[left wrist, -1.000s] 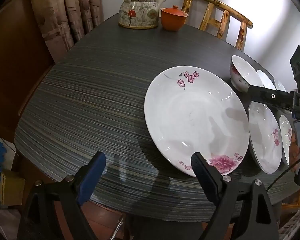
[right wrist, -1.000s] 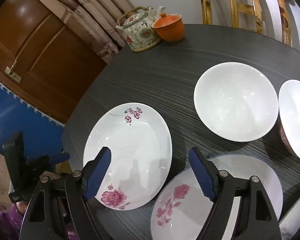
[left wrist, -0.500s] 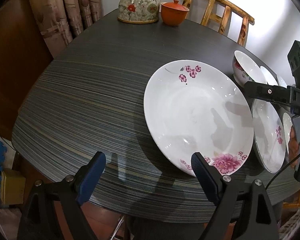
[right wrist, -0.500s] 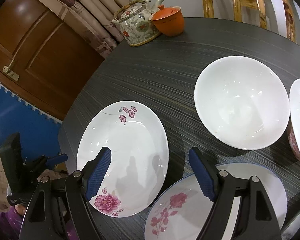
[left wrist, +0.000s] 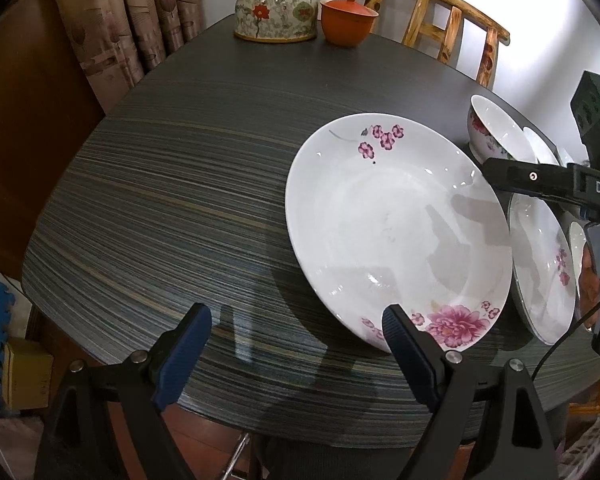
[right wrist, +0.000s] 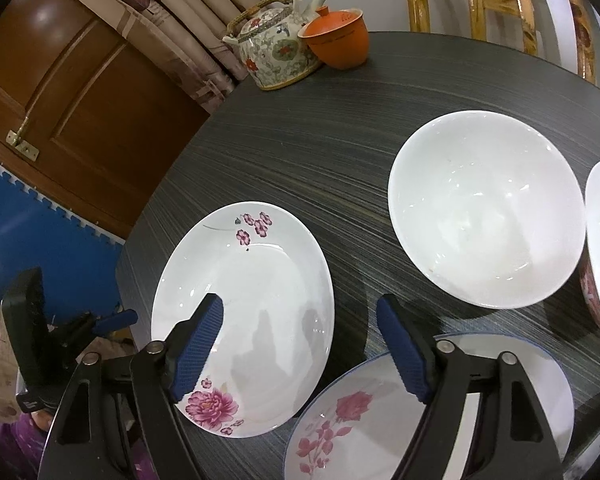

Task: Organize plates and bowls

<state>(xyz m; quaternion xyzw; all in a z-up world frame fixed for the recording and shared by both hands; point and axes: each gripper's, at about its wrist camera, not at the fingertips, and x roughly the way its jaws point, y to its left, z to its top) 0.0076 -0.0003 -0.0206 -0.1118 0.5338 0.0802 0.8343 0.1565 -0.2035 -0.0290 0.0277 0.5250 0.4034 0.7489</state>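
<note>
Crockery on striped table (right wrist: 340, 152): two flowered plates (right wrist: 260, 304), two bowls (right wrist: 484, 208); left tool (left wrist: 296, 340) released, right tool (right wrist: 300, 336) closing, empty.

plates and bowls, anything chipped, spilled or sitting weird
Nothing stands out. The big flowered plate lies flat and whole on the table, with only one tiny dark speck near its small blossoms. The plain white bowl sits upright and empty. No chips or spills show.

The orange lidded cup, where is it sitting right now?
The orange lidded cup stands at the far end of the table, right beside the floral teapot on its right, just in front of the wooden chair.
</note>
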